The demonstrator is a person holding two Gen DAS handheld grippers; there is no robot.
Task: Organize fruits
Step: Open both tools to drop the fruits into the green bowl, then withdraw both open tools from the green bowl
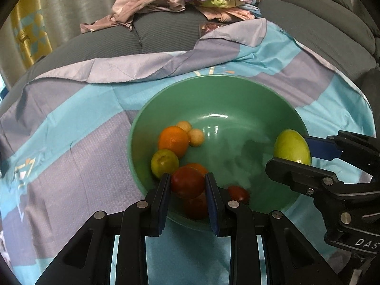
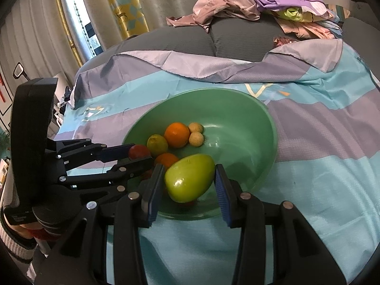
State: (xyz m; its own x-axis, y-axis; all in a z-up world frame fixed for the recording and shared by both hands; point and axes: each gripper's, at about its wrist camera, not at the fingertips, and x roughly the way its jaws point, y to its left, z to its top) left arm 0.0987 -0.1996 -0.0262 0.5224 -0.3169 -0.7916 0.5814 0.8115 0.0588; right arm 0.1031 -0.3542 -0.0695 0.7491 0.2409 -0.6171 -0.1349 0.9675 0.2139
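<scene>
Fruits over bowl (image 1: 273, 109): left gripper (image 1: 187, 185) jaws clamped on red plum (image 1: 187, 182), right gripper (image 2: 190, 178) jaws spread wider, gripping green mango (image 2: 188, 178).

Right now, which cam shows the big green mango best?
Right wrist. The big green mango sits front and centre between the right tool fingers, nearly whole, over the green bowl. Left wrist catches it at the right edge, its lower part hidden behind a tool finger.
</scene>
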